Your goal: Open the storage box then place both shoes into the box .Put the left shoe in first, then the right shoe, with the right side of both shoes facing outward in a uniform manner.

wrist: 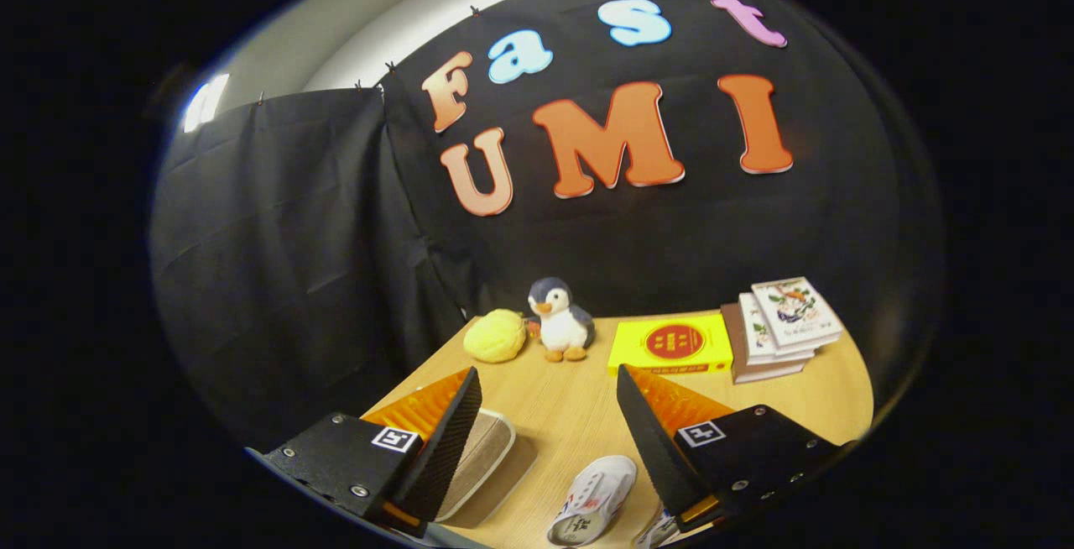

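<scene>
My gripper (550, 388) hangs above the wooden table (570, 415), its two fingers spread wide with nothing between them. A white shoe (594, 499) lies on the table below, between the fingers and close to the right one. A sliver of a second white shoe (663, 530) peeks out under the right finger. By the left finger sits the storage box (480, 465), beige with a pale rim, partly hidden behind that finger; whether its lid is up or down I cannot tell.
Along the table's far edge stand a yellow plush ball (496, 336), a penguin toy (560, 320), a yellow box (671, 344) and a stack of books (780, 327). Black cloth closes off the back and left sides.
</scene>
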Tool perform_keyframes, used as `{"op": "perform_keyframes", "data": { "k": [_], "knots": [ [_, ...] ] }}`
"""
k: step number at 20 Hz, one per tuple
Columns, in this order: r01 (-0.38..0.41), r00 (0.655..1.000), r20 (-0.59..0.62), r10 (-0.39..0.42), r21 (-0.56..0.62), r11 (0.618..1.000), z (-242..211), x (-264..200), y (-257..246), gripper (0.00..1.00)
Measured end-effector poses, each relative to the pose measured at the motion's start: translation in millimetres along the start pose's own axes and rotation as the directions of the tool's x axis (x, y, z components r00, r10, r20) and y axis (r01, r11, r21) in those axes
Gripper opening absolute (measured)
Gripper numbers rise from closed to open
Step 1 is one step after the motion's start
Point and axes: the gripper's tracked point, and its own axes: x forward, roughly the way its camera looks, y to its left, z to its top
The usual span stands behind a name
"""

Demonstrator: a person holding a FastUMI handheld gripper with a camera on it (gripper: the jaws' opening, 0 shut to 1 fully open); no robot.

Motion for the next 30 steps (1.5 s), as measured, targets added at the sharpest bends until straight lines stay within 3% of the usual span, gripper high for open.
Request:
{"op": "perform_keyframes", "data": {
  "k": [7, 15, 24, 28, 30],
  "knots": [
    [-0.110, 0.958, -0.255, 0.135, 0.107, 0.988, -83.2, 24.2, 26.8, 0.96],
    [-0.247, 0.822, -0.458, 0.340, 0.252, 0.936, -167.0, 33.6, 70.7, 0.96],
    [-0.323, 0.672, -0.532, 0.515, 0.415, 0.850, -220.5, 38.2, 111.2, 0.96],
    [-0.308, 0.636, -0.506, 0.583, 0.526, 0.793, -227.2, 41.4, 124.4, 0.96],
    [-0.299, 0.634, -0.489, 0.599, 0.559, 0.773, -226.7, 40.7, 126.4, 0.96]
  ]
}}
